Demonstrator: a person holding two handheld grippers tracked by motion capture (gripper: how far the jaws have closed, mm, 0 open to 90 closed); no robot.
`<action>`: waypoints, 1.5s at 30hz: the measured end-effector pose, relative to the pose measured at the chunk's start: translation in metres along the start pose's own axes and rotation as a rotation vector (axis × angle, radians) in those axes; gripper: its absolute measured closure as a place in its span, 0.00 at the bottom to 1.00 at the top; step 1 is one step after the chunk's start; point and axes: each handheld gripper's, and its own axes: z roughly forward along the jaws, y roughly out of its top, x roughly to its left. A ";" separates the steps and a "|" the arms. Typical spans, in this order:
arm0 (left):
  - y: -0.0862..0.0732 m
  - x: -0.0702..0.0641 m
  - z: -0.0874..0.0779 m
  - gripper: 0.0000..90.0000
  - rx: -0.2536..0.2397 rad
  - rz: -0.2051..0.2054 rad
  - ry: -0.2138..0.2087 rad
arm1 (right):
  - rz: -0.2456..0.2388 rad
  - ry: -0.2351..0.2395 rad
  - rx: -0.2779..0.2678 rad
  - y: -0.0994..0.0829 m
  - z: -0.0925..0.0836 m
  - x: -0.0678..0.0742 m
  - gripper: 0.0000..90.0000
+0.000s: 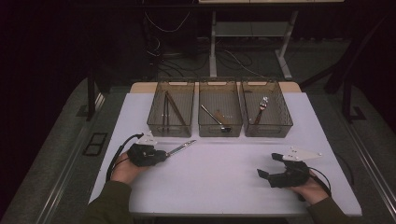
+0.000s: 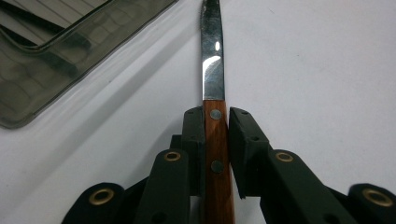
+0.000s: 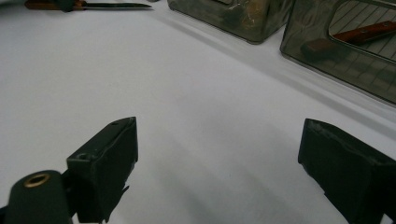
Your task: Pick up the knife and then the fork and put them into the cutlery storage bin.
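Observation:
A knife with a reddish wooden handle and a steel blade [image 1: 182, 148] lies on the white table [image 1: 219, 186], its tip towards the bins. My left gripper [image 1: 163, 155] is at the handle end. In the left gripper view the handle [image 2: 215, 154] runs between the jaws, both pads lie against its sides, and the blade [image 2: 212, 70] reaches ahead; my left gripper [image 2: 216, 122] is shut on it. My right gripper [image 1: 269, 165] rests low at the table's right front. Its jaws stand wide apart with nothing between them [image 3: 219, 135]. The knife [image 3: 93, 5] lies far off in that view.
Three smoky see-through bins stand in a row at the back: the left [image 1: 170, 132] with long wood-handled pieces, the middle [image 1: 220, 132] with a metal utensil, the right [image 1: 268, 132] with another utensil. The left bin's corner [image 2: 56, 70] is close to the blade.

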 end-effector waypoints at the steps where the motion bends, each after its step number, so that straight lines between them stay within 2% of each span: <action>1: 0.000 0.000 0.000 0.85 -0.001 -0.004 0.003 | -0.001 0.000 0.000 0.000 0.000 0.000 0.13; 6: 0.001 -0.002 0.000 0.85 0.008 -0.014 0.011 | -0.006 -0.004 0.006 0.001 0.000 0.000 0.13; 11: 0.001 -0.003 -0.001 0.85 0.002 -0.023 0.014 | 0.013 -0.004 0.004 0.001 0.000 -0.001 0.14; 12: 0.001 -0.004 -0.001 0.85 -0.005 -0.029 0.010 | 0.020 -0.004 0.003 0.001 0.000 -0.001 0.13; 13: 0.002 -0.003 -0.002 0.85 -0.011 -0.016 0.009 | 0.027 -0.003 0.005 0.002 0.000 -0.001 0.14; 15: 0.002 -0.007 -0.004 0.85 -0.031 -0.030 0.004 | 0.019 0.002 0.023 0.003 -0.001 -0.001 0.14; 22: 0.009 -0.020 -0.012 0.85 -0.094 -0.036 -0.008 | 0.034 0.053 0.041 0.011 -0.001 0.003 0.13; 24: 0.013 -0.026 -0.013 0.85 -0.115 -0.039 -0.022 | 0.042 0.065 0.027 0.014 -0.002 0.005 0.13; 26: 0.018 -0.032 -0.013 0.85 -0.126 -0.024 -0.030 | 0.053 0.082 0.016 0.018 -0.002 0.007 0.13; 30: 0.029 -0.045 -0.010 0.85 -0.152 -0.006 -0.040 | 0.045 0.104 0.007 0.023 0.002 0.012 0.16; 39: 0.064 -0.076 0.001 0.85 -0.211 0.030 -0.058 | 0.091 0.151 -0.033 0.041 0.016 0.019 0.18; 45: 0.086 -0.095 0.012 0.85 -0.247 0.030 -0.055 | 0.129 0.192 -0.061 0.051 0.029 0.024 0.28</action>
